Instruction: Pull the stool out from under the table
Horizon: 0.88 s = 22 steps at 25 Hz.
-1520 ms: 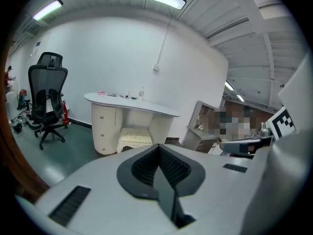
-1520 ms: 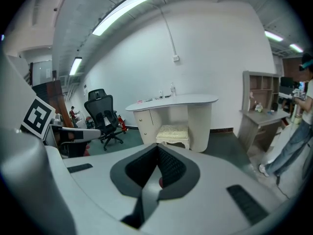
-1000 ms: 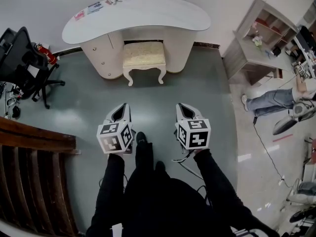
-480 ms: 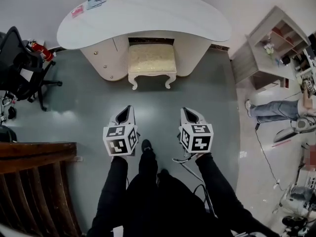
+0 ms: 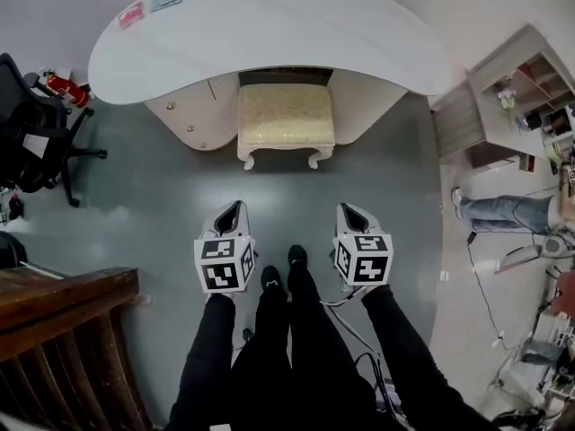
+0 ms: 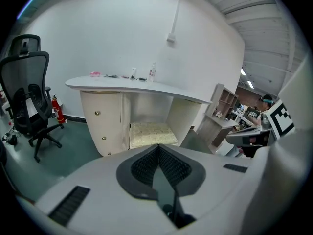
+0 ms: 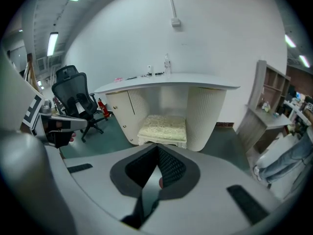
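While the stool (image 5: 286, 115) sits tucked partway under the white bench (image 5: 269, 34), with its cushion front and two front legs poking out, both grippers hang over the green floor (image 5: 162, 205) well short of it. On the left gripper (image 5: 231, 210) the fingers (image 6: 145, 168) are pressed together with nothing between them, and the right gripper (image 5: 351, 212) is the same, tips closed and empty. The stool lies ahead, between the two tips and well apart from either. There is an office chair (image 5: 27, 124) left of the bench and a shelf unit (image 5: 503, 97) to its right
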Each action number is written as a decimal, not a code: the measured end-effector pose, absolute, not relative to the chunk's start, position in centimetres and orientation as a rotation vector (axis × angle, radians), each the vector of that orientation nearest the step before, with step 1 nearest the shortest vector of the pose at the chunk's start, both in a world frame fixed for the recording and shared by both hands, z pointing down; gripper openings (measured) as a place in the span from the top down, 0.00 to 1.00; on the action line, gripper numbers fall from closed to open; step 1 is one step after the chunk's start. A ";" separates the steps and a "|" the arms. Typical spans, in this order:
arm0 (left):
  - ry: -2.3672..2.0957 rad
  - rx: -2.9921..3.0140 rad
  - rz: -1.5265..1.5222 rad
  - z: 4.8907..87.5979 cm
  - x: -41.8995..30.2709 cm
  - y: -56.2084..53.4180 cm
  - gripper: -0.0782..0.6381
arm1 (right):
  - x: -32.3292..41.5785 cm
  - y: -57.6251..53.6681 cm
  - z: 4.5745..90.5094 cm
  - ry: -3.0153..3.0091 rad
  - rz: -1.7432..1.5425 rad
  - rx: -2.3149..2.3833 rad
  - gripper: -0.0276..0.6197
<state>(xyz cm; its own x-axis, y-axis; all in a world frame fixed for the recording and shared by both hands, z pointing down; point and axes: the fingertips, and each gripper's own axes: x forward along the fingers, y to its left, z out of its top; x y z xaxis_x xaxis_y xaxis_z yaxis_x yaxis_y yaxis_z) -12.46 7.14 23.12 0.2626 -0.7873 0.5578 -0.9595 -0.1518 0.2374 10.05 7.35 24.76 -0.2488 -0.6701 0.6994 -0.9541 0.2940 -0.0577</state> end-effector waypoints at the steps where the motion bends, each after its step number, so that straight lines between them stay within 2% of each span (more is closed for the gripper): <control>1: -1.576 1.984 0.413 23.9 -12.6 6.3 0.88 | 10.1 6.4 25.5 -1.998 0.655 1.442 0.95; 22: -1.593 1.866 0.530 46.0 -12.5 -4.9 0.88 | 11.7 -6.3 46.1 -1.898 0.620 1.366 0.95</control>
